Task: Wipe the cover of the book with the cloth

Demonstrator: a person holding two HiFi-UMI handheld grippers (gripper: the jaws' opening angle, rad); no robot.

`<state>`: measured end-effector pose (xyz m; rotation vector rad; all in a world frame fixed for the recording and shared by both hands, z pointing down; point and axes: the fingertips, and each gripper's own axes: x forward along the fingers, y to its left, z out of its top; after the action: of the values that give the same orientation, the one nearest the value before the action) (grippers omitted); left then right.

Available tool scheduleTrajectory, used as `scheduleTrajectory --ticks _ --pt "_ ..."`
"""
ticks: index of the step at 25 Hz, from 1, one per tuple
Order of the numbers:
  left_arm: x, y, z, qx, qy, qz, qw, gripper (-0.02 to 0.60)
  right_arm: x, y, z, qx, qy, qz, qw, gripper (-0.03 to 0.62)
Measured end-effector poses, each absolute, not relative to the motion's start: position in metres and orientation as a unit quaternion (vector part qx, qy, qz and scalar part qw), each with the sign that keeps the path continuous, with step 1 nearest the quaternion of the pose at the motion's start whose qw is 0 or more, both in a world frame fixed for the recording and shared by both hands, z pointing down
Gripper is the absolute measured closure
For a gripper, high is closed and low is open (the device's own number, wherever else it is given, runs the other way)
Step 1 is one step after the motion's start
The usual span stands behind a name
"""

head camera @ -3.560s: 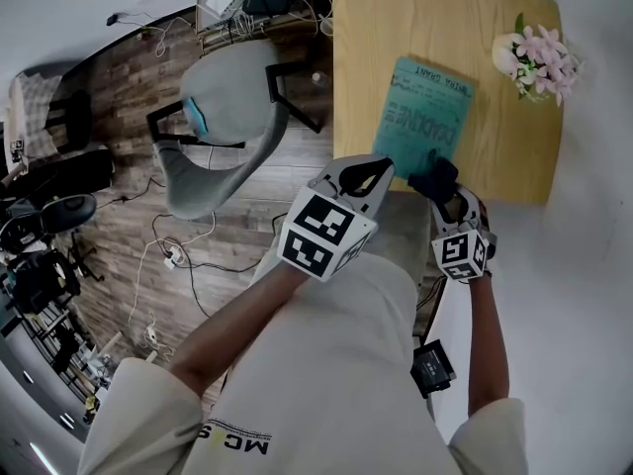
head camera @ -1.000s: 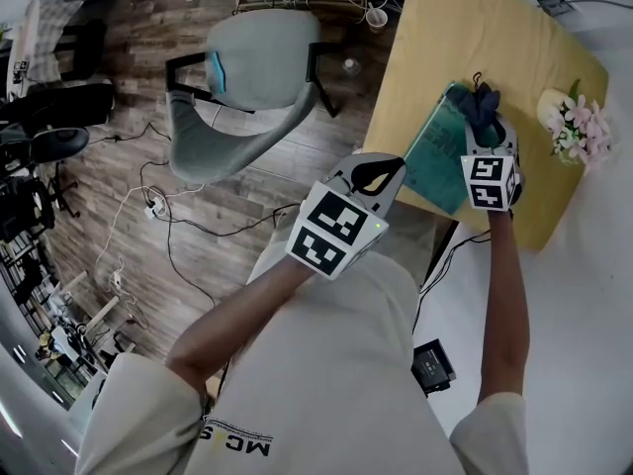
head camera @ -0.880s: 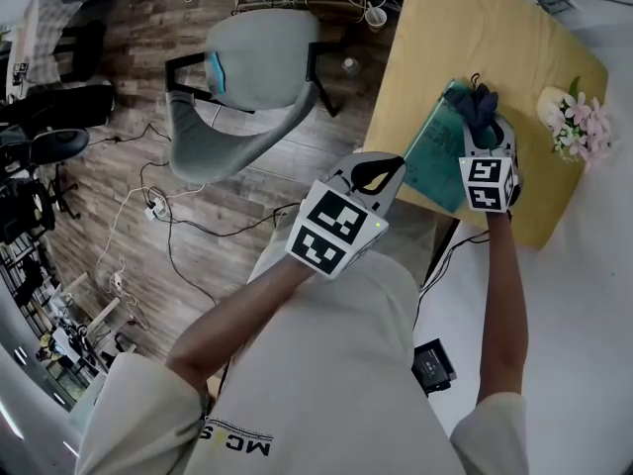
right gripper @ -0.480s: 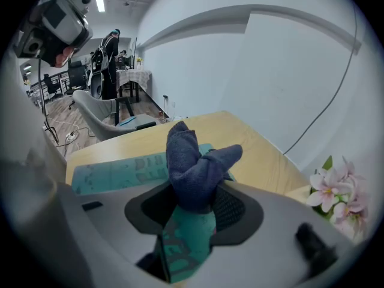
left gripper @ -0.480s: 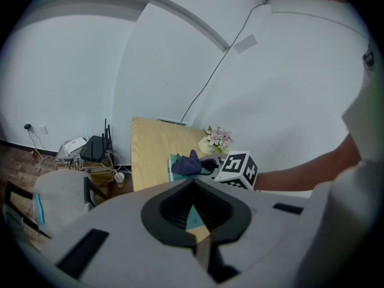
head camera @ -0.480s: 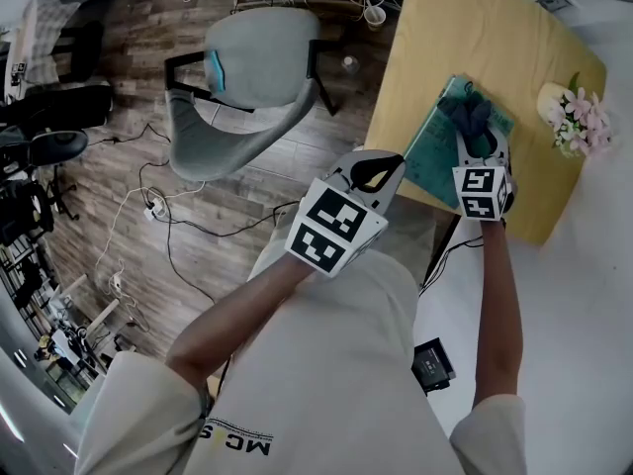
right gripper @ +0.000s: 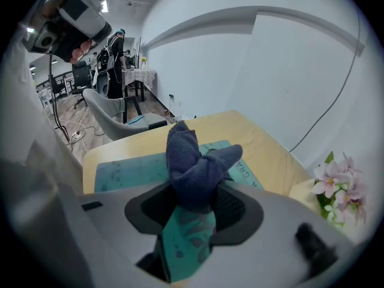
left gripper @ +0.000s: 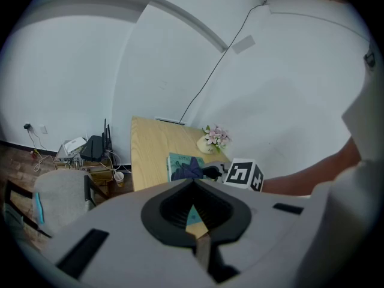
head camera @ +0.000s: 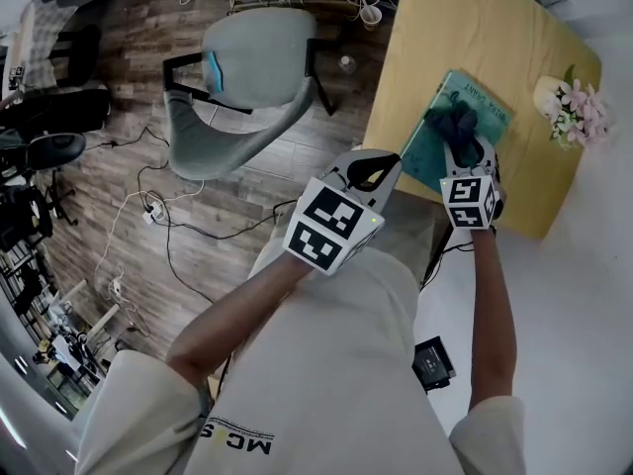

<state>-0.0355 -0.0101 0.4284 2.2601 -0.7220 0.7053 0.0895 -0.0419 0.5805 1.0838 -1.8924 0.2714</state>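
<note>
Brown wooden floor boards (head camera: 119, 176) are being shown under a round grey chair (head camera: 247, 77), and thin wires (head camera: 188, 228) are being left lying on them. Beside the chair, a light yellow wooden table (head camera: 425, 38) is being used. A flat blue-green book (head camera: 487, 97) is being kept on this table, close to the edge nearest the person. A small white pot of pink flowers (head camera: 569, 107) is being kept near the book, but not touching it.

The right gripper (head camera: 462, 151) is being held over the book. Its jaws are being squeezed tight on a bunched dark blue cloth (head camera: 452, 125). In the right gripper view, the cloth (right gripper: 195, 158) is being seen sticking out past the jaws, with the book cover (right gripper: 126, 170) right under it. The cloth is being held down on the cover.

The left gripper (head camera: 368, 171) is being held off the table, near its edge, in front of the person's pale shirt (head camera: 326, 364). In the left gripper view, its jaws are being kept pressed together, and nothing is being held between them.
</note>
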Motion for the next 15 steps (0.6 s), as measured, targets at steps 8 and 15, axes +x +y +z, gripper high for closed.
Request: scheduleTrajectory --ticks 8,15 --pt "-0.035 -0.007 0.425 0.866 -0.270 0.270 0.323 0.571 0.076 -0.017 0.581 0.436 -0.770 0.119 0.451 0.419" --pt "-0.038 -0.001 0.423 0.868 -0.266 0.271 0.320 0.571 0.063 0.007 0.581 0.419 -0.776 0.118 0.457 0.419"
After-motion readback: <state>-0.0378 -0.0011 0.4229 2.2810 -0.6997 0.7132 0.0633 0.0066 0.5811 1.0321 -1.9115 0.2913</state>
